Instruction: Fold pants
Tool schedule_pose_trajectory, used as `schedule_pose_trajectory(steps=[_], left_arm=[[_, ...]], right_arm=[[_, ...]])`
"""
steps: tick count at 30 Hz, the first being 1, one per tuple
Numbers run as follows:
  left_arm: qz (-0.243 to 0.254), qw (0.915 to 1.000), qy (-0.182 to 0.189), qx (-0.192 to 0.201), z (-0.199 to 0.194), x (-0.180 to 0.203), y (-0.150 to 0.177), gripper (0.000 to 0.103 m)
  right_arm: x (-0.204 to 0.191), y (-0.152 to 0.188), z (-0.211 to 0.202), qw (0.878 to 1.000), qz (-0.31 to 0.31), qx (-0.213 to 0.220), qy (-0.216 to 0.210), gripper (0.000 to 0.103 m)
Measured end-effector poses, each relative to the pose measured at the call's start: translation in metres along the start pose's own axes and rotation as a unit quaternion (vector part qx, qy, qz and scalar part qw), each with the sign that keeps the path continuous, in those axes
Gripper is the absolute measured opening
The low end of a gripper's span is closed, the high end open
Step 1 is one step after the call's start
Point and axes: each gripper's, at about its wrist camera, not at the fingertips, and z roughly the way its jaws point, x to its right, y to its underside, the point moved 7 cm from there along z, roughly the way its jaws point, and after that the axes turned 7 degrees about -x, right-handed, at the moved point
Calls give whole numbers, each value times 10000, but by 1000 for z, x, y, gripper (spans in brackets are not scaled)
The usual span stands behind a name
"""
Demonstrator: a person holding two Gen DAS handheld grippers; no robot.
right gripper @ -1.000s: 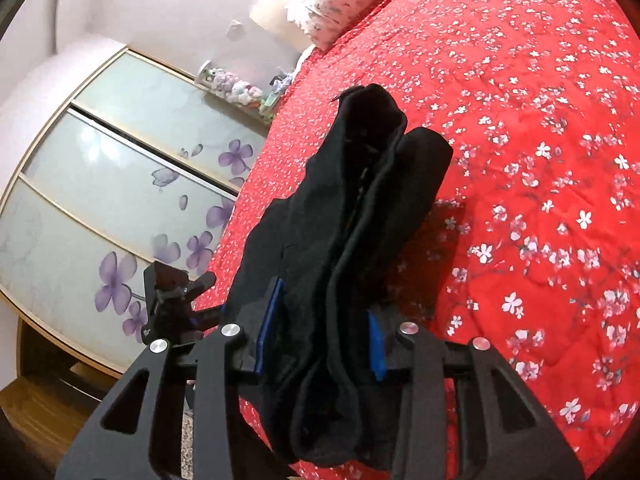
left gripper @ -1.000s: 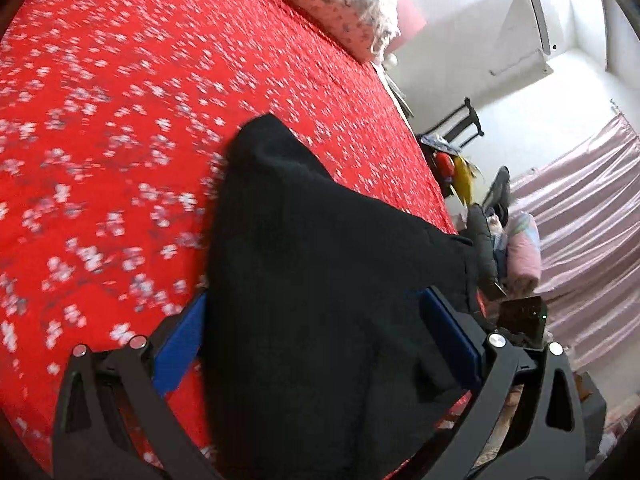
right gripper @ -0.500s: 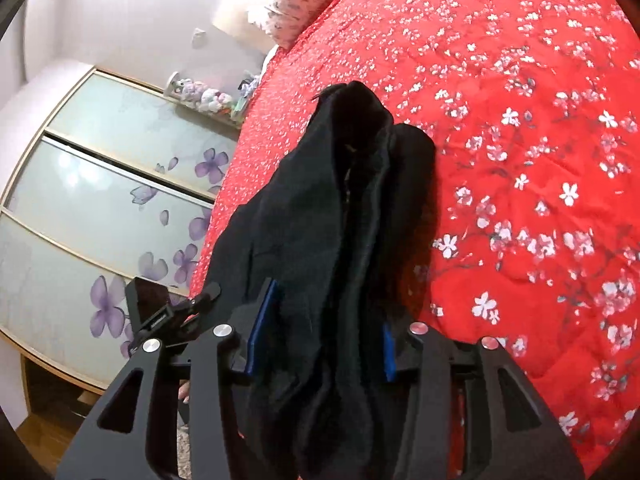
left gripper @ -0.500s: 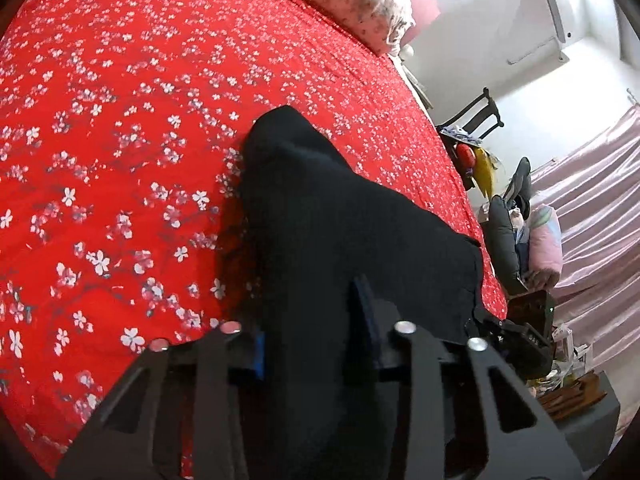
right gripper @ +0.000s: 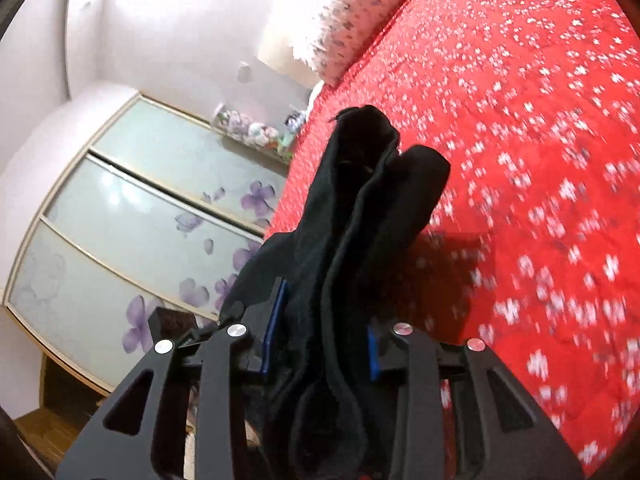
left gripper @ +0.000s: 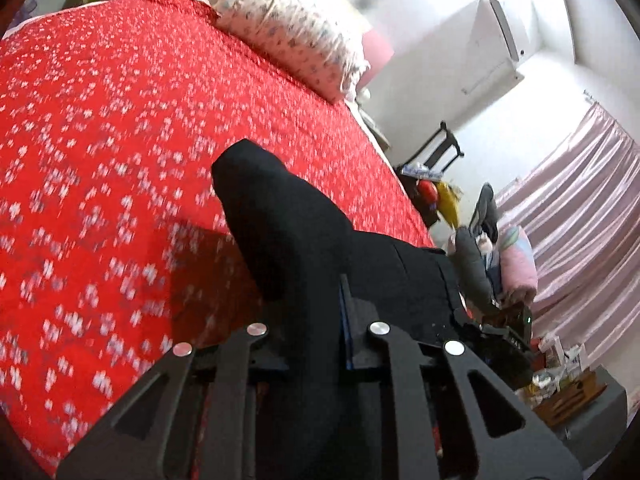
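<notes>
The left claw (left gripper: 308,320) is clamped down on a thick bunch of the black pants (left gripper: 288,224), and the right claw (right gripper: 320,340) is pinched on another bunch of the same pants (right gripper: 360,216), blue pads pressed into the cloth on both sides. So the pants are held up between the two claws, above the bed (left gripper: 100,128), with a dark shadow thrown on the cover underneath.

Handling-wise: the fabric looks soft and floppy, matte black, probably a mid-weight knit or cotton. Rounded, stacked layers can be seen in the right wrist view, so it's likely been doubled over already. No stiffness to speak of, so anything not gripped will sag and swing. Not slippery by the look of it, not fragile either. Best taken near the folded edges or the waistband, several layers at once, so the stack isn't pulled apart.

The bed cover is bright red with small white blossoms, slightly quilted. A frilly floral pillow (left gripper: 292,40) is seen at the head.
</notes>
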Motion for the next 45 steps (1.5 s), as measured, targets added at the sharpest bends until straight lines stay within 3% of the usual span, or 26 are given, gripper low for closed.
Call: schedule_pose_trajectory(steps=[6, 8, 11, 13, 14, 16, 17, 19, 22, 24, 26, 28, 30, 32, 34, 39, 42, 45], left_arm=[[-202, 9996, 76, 199, 18, -3, -24, 16], [-239, 9996, -83, 114, 29, -11, -28, 17], [-616, 9968, -452, -242, 49, -39, -22, 21], [-852, 9954, -354, -266, 52, -51, -19, 25], [-951, 9946, -365, -213, 47, -52, -20, 29], [-948, 9936, -611, 58, 34, -55, -23, 56], [-956, 9911, -857, 354, 20, -56, -25, 76], [-965, 9851, -1123, 873, -6, -56, -28, 78], [-584, 9876, -836, 1195, -30, -34, -23, 82], [-107, 9948, -362, 948, -27, -8, -13, 89], [253, 9985, 4, 485, -11, 15, 1, 90], [432, 9989, 65, 161, 4, 26, 10, 90], [466, 9988, -51, -140, 21, 30, 18, 93], [241, 9984, -276, -435, 38, 18, 25, 93], [13, 9972, -355, -653, 51, 5, 27, 93], [103, 9977, -466, -477, 58, 6, 31, 97], [580, 9939, -909, -236, 56, 16, 39, 98], [1139, 9821, -1501, 44, 43, 28, 53, 101]], right_arm=[[7, -35, 8, 9993, 75, 315, -180, 33], [17, -39, 10, 9993, 173, 310, -105, 33], [44, -36, 20, 9978, 404, 105, 519, 33], [53, -34, 22, 9956, 483, 49, 804, 35], [52, -33, 21, 9955, 523, 24, 795, 37], [50, -33, 18, 9933, 471, 27, 1056, 46], [49, -33, 16, 9913, 409, 58, 1252, 48], [42, -33, 2, 9850, 261, 342, 1673, 49], [19, -34, -27, 9744, -154, 1060, 1979, 49], [-8, -29, -31, 9817, -605, 1063, 1460, 49], [-26, -20, -17, 9899, -818, 693, 926, 55], [-32, -8, 0, 9932, -881, 292, 706, 56], [-28, -4, 13, 9933, -803, 24, 825, 57], [-13, -1, 22, 9895, -641, -193, 1278, 57], [4, -1, 27, 9912, -341, -297, 1241, 54], [11, 0, 21, 9941, -191, -223, 1043, 48], [6, 5, 17, 9933, -367, -101, 1090, 52], [-7, 5, 13, 9904, -575, 147, 1245, 84]])
